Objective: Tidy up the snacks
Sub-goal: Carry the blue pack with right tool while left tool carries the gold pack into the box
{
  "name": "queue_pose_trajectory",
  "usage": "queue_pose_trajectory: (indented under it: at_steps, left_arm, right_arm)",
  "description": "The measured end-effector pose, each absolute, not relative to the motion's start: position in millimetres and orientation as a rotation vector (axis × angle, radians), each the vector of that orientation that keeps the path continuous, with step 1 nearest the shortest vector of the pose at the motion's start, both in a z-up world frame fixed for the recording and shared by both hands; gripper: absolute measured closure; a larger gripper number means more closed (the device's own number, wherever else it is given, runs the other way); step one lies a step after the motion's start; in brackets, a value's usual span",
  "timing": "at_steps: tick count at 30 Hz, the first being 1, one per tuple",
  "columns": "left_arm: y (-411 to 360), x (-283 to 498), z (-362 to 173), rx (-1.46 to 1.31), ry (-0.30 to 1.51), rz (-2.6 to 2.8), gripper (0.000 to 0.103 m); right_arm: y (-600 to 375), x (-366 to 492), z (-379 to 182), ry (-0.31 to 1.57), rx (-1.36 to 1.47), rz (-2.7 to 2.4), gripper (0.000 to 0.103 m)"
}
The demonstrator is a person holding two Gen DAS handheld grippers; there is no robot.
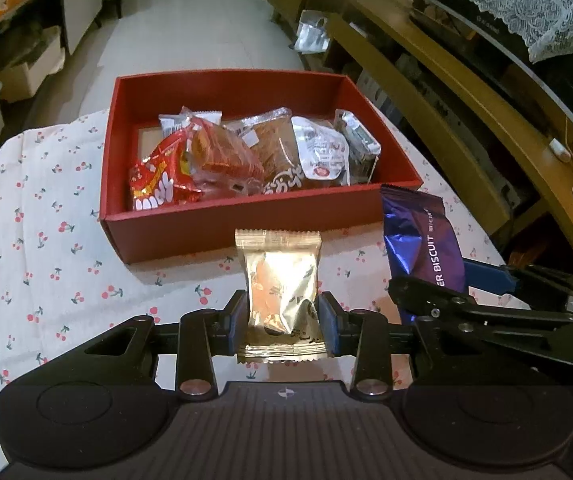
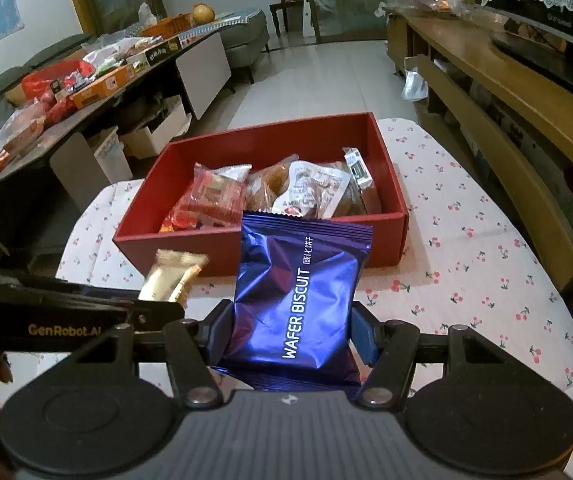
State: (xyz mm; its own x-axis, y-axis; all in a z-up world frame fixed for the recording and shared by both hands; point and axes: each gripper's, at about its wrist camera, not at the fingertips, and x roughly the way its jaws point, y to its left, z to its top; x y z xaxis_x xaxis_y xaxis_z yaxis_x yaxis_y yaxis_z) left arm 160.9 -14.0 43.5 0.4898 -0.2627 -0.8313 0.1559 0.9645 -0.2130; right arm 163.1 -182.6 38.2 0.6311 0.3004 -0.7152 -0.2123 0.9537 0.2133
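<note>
A red box (image 1: 222, 228) with several wrapped snacks inside stands on the cherry-print tablecloth; it also shows in the right wrist view (image 2: 190, 246). My left gripper (image 1: 282, 312) is shut on a gold snack packet (image 1: 280, 280), held above the cloth just in front of the box. My right gripper (image 2: 292, 334) is shut on a purple wafer biscuit packet (image 2: 298, 300), held beside the left one, in front of the box's near wall. The purple packet (image 1: 422, 240) shows at the right of the left wrist view, and the gold packet (image 2: 172, 280) at the left of the right wrist view.
The cherry-print cloth (image 2: 466, 280) covers the table to the right and left of the box. A wooden shelf unit (image 2: 506, 92) runs along the right. A long side table (image 2: 66, 80) with boxes and bags stands at the left, across tiled floor.
</note>
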Motion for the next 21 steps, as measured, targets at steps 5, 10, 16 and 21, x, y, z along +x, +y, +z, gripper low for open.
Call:
queue_pose_trajectory:
  at_steps: [5, 10, 16, 21]
  left_arm:
    - [-13, 166, 51, -0.125, 1.007, -0.258, 0.063]
    - [-8, 171, 49, -0.134, 1.021, -0.260, 0.061]
    - [-7, 163, 17, -0.125, 1.136, -0.255, 0.051]
    - [-22, 158, -5, -0.142, 1.203, -0.240, 0.034]
  right_arm:
    - [-177, 169, 45, 0.819, 0.127, 0.305, 0.011]
    - [-176, 175, 48, 0.805, 0.138, 0.306, 0.011]
    - [-181, 173, 43, 0.828, 0.129, 0.300, 0.011]
    - [-187, 170, 41, 0.838, 0.133, 0.301, 0.011]
